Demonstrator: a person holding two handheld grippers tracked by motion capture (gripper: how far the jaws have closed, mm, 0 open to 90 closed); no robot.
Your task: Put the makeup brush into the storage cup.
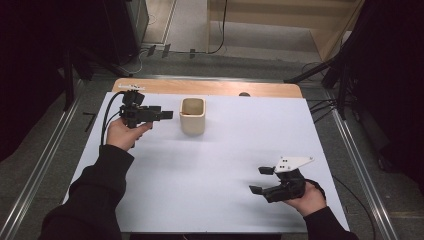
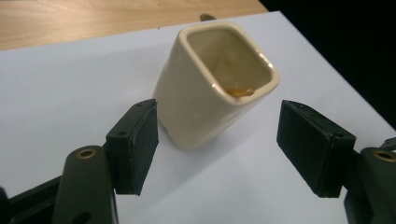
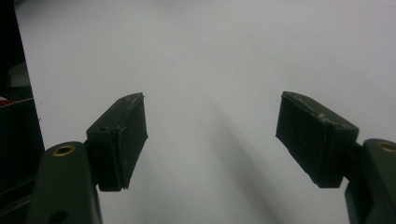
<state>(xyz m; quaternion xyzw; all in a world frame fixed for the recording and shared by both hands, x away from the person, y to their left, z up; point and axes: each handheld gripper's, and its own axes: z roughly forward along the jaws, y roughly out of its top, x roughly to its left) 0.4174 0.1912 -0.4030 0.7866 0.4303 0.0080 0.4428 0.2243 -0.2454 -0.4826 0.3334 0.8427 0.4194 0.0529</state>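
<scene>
From the high view, a cream, glazed, square-mouthed ceramic cup (image 1: pixel 192 115) stands upright on the white table sheet (image 1: pixel 225 170), toward its far side. The left gripper (image 1: pixel 167 115) is held level just beside the cup's left wall, pointing at it, apart from it. The right gripper (image 1: pixel 261 179) hovers well apart from the cup, toward the near right of the sheet, its jaws spread with nothing between them. A strip of bare light wooden tabletop (image 1: pixel 210 88) runs beyond the cup.

In the left gripper view, the cup (image 2: pixel 205 93) stands just ahead of the left gripper (image 2: pixel 219 140), its lower part lying between the two black pads (image 2: pixel 137 144); the jaws stand wide and neither pad touches the glaze. Something small and orange-brown (image 2: pixel 240 92) lies inside the cup at the near rim; what it is cannot be told.

In the right gripper view, the right gripper (image 3: pixel 212 135) has its jaws wide apart over bare white sheet (image 3: pixel 210 56).
</scene>
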